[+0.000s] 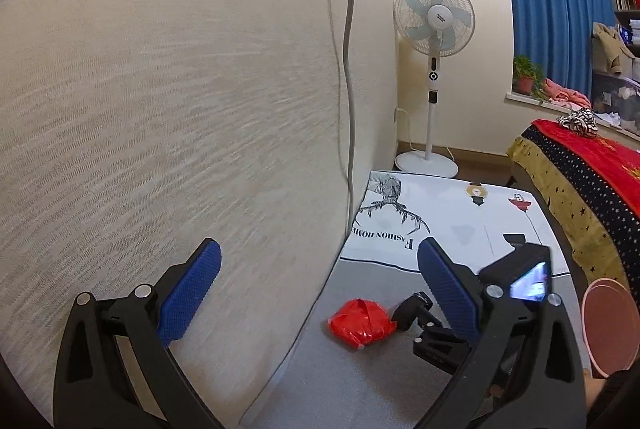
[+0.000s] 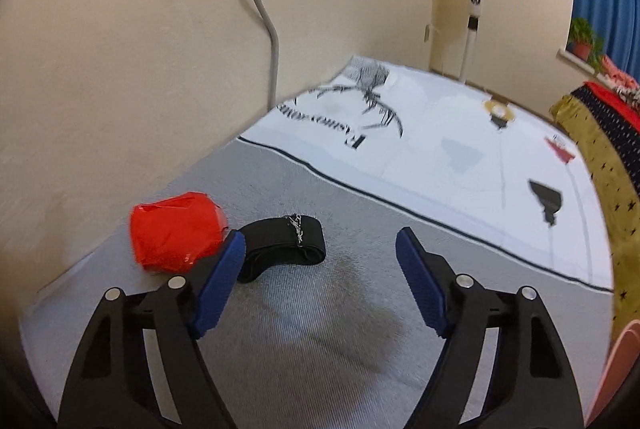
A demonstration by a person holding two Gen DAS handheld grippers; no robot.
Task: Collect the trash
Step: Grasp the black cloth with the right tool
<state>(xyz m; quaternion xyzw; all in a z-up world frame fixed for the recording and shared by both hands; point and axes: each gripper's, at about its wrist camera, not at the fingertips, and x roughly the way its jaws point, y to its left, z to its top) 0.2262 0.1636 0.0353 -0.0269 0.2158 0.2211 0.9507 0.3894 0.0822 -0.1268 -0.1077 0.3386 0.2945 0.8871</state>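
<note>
Two pieces of trash lie on the grey mat (image 2: 312, 325) close to the wall (image 2: 120, 69): a crumpled red wrapper (image 2: 176, 237) nearest the wall, and touching its far side a black folded band (image 2: 280, 245), perhaps a strap; blur hides detail. Beside the wrapper the right gripper (image 2: 320, 265) stands with jaws apart and empty, angled down as if lining up for a pick. Behind it, the left gripper (image 1: 320, 269) is held wide and empty, likely kept clear.
</note>
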